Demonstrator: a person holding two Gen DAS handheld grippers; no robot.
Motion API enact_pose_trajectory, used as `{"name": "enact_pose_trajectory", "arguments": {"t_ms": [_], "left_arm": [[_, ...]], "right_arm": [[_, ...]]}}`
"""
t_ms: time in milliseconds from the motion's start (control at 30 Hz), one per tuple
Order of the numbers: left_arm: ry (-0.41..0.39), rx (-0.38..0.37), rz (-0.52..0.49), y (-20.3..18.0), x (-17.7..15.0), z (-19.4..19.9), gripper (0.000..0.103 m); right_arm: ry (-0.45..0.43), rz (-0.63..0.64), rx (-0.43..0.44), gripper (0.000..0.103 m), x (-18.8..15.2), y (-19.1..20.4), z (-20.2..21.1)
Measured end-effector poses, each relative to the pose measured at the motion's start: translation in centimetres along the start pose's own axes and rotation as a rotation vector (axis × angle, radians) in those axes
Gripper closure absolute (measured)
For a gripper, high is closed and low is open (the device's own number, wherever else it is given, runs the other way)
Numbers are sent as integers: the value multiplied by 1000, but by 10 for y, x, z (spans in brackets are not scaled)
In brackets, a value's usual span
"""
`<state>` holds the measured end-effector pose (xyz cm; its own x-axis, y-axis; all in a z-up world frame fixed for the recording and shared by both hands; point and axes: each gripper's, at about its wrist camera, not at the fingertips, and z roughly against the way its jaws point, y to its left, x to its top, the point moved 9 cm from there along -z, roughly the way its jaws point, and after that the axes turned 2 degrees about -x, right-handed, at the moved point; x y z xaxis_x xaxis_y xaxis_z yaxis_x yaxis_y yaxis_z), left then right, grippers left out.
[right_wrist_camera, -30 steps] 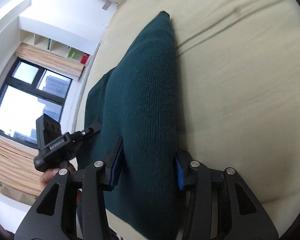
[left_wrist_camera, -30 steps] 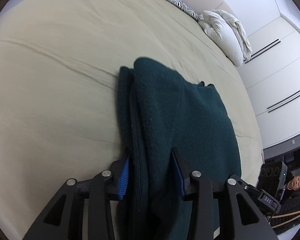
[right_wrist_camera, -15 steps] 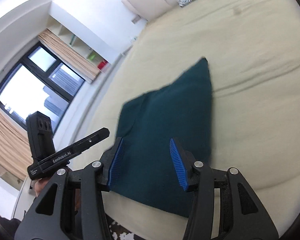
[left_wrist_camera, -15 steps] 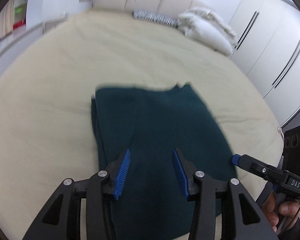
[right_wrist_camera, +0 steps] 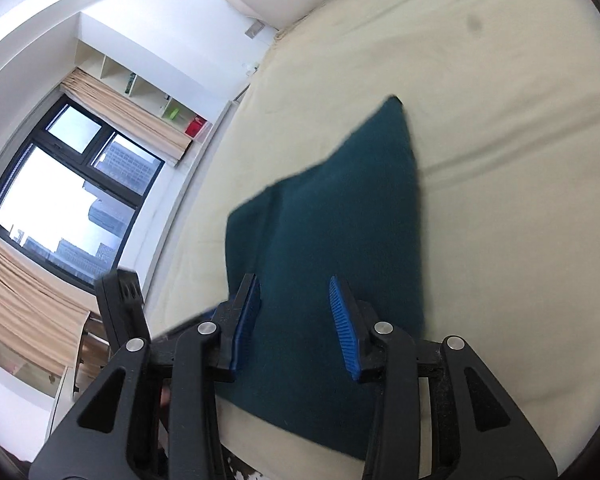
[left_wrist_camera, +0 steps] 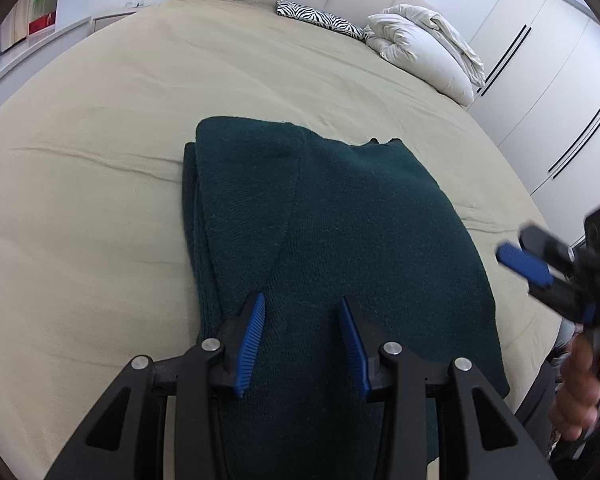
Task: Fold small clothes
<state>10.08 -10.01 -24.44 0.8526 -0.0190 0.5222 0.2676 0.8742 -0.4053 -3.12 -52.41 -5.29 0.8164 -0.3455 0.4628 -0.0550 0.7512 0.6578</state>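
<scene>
A dark green knitted garment (left_wrist_camera: 340, 208) lies folded flat on the beige bed (left_wrist_camera: 100, 160), with a narrower folded layer along its left side. My left gripper (left_wrist_camera: 302, 300) hovers above the garment's near edge. Its jaws are closing and nothing is between the blue pads. In the right wrist view the same garment (right_wrist_camera: 340, 200) lies below my right gripper (right_wrist_camera: 294, 280), whose jaws are also closing on nothing. The right gripper (left_wrist_camera: 520, 264) shows at the right edge of the left wrist view, held by a hand (left_wrist_camera: 580, 380).
A white duvet and pillow (left_wrist_camera: 420, 52) and a zebra-print cushion (left_wrist_camera: 320, 20) lie at the head of the bed. White wardrobes (left_wrist_camera: 560, 80) stand on the right. A large window (right_wrist_camera: 60, 184) with curtains and wall shelves is on the left side.
Both grippers let go of the garment, whose thick folds filled their jaws a second ago, and rose away from it. The garment now lies flat and folded on the bed.
</scene>
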Motion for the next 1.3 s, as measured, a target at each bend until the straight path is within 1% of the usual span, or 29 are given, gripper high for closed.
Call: {"name": "enact_pose_trajectory", "arguments": {"t_ms": [67,100,167,200,233,267,333,433,533,567,633,667,700,733,767,800,833,867,900,933,1000,1067,1100,1133,1233,1267,1300], "left_arm": [[3,-20,19,0,0,-1,62],[4,-28,25,1,-1,-1,62],[6,-39,33,2,0,-2,63],[6,-37,31,2,0,-3,63],[5,-36,27,1,0,-3,63],[3,-35,23,1,0,-3,63],[-2,-41,25,1,0,-3,63],[-6,-64,49,4,0,-1,63],[-13,-84,76,4,3,3,63],[-20,-88,82,3,3,7,63],[-58,-76,75,0,5,22,60],[-75,-62,62,-1,6,28,51],[-112,-10,30,-3,7,41,38],[-164,45,-10,-7,9,55,25],[-209,77,-40,-10,12,67,18],[-283,125,-74,-15,16,86,5],[-355,172,-97,-20,19,105,0],[-439,216,-118,-25,24,126,0],[-499,239,-135,-31,28,143,0],[-553,262,-149,-37,31,160,0],[-643,327,-157,-47,37,191,0],[-733,380,-154,-55,40,222,0],[-764,399,-153,-58,40,236,0],[-780,418,-156,-61,41,246,0],[-860,479,-229,-79,46,282,0],[-888,493,-258,-85,46,294,0],[-899,490,-281,-90,46,300,0]], "right_arm": [[18,2,-13,67,15,0,-14],[38,-18,-25,67,20,-5,-25],[100,-57,-79,66,20,-23,-49],[102,-58,-83,69,19,-31,-60],[85,-52,-79,71,19,-33,-61],[62,-37,-78,71,18,-33,-59],[39,-1,-102,72,14,-30,-56],[24,67,-117,72,10,-28,-58],[18,48,-83,71,11,-28,-54],[10,47,-86,71,12,-27,-51],[-50,85,-130,66,11,-13,-29],[-86,115,-150,62,10,-5,-17],[-136,156,-169,59,8,6,0],[-197,200,-202,58,7,17,18],[-261,244,-248,56,5,27,37],[-341,292,-294,48,4,40,59],[-421,334,-332,34,4,53,80],[-522,387,-370,26,2,69,105],[-592,424,-390,10,0,81,122],[-663,461,-409,0,-1,93,139],[-798,534,-464,0,-6,119,176],[-832,554,-493,0,-8,133,195],[-833,557,-489,0,-9,141,206],[-834,556,-473,0,-11,147,214],[-819,556,-409,0,-23,165,235],[-815,558,-391,0,-26,169,240],[-819,556,-388,0,-30,172,247]]}}
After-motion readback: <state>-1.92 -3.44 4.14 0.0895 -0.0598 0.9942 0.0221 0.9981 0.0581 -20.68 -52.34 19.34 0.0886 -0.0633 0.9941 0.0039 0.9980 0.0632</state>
